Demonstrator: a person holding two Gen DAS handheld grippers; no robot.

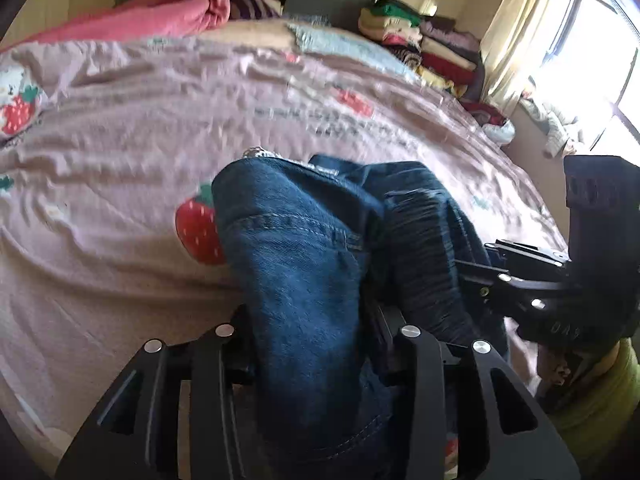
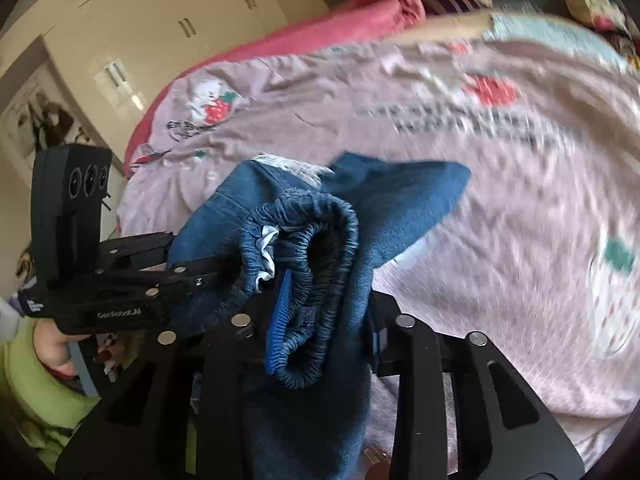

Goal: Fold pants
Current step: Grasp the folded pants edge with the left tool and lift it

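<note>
The blue denim pants (image 1: 304,264) hang bunched between both grippers above the pink strawberry bedsheet (image 1: 140,128). My left gripper (image 1: 316,344) is shut on a fold of the denim. My right gripper (image 2: 320,320) is shut on the elastic waistband (image 2: 316,240), which curls over its fingers. In the left wrist view the right gripper (image 1: 500,276) reaches into the cloth from the right. In the right wrist view the left gripper (image 2: 188,268) bites the cloth from the left. The fingertips are hidden by fabric.
A rolled pink blanket (image 1: 168,12) lies at the head of the bed. A stack of folded clothes (image 1: 420,48) sits at the far right bed edge by the curtained window (image 1: 580,60). White wardrobes (image 2: 160,40) stand left of the bed.
</note>
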